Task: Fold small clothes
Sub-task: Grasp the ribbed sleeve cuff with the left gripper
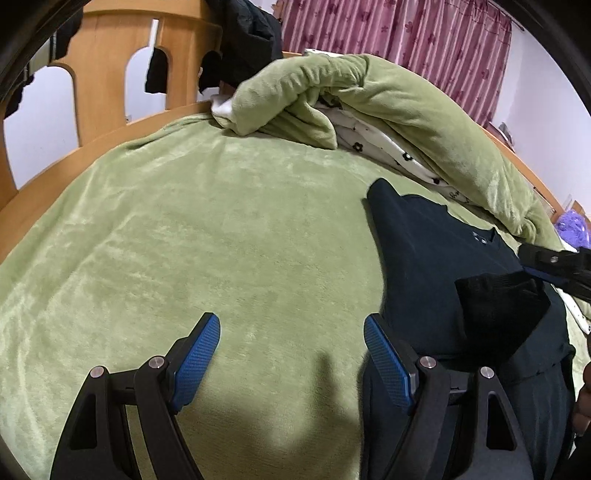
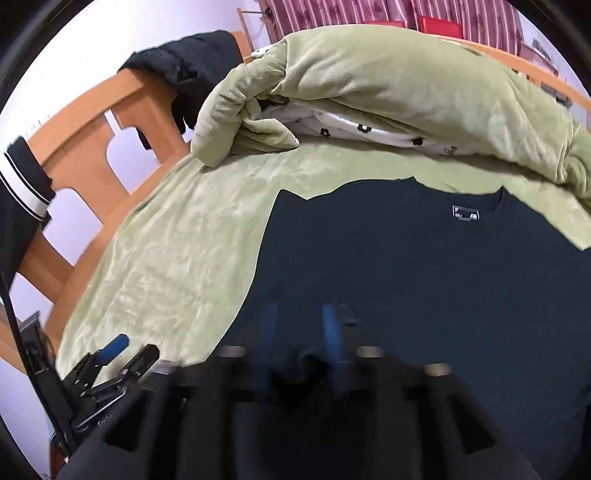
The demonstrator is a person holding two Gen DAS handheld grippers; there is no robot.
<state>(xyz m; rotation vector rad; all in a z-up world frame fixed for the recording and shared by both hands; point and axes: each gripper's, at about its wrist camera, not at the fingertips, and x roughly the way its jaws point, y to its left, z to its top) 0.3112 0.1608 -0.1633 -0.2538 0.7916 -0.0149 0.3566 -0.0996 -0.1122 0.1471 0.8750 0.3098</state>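
Observation:
A dark navy T-shirt [image 2: 424,266] lies flat on the green blanket [image 2: 177,251], collar toward the far side. It also shows in the left wrist view [image 1: 436,266], with a black fabric piece [image 1: 498,310] raised over it. My left gripper [image 1: 291,339] is open and empty above the blanket, left of the shirt; it also shows in the right wrist view [image 2: 122,350]. My right gripper [image 2: 301,332] is blurred, its blue fingers close together over the shirt's lower part with dark fabric between them. In the left wrist view it [image 1: 554,266] holds the black fabric's corner.
A rolled green duvet [image 1: 388,96] with white flowered bedding [image 1: 369,144] lies along the far side. A wooden bed rail [image 1: 110,85] with dark clothes [image 1: 243,40] hung on it stands at the back left. Pink curtains [image 1: 406,33] hang behind.

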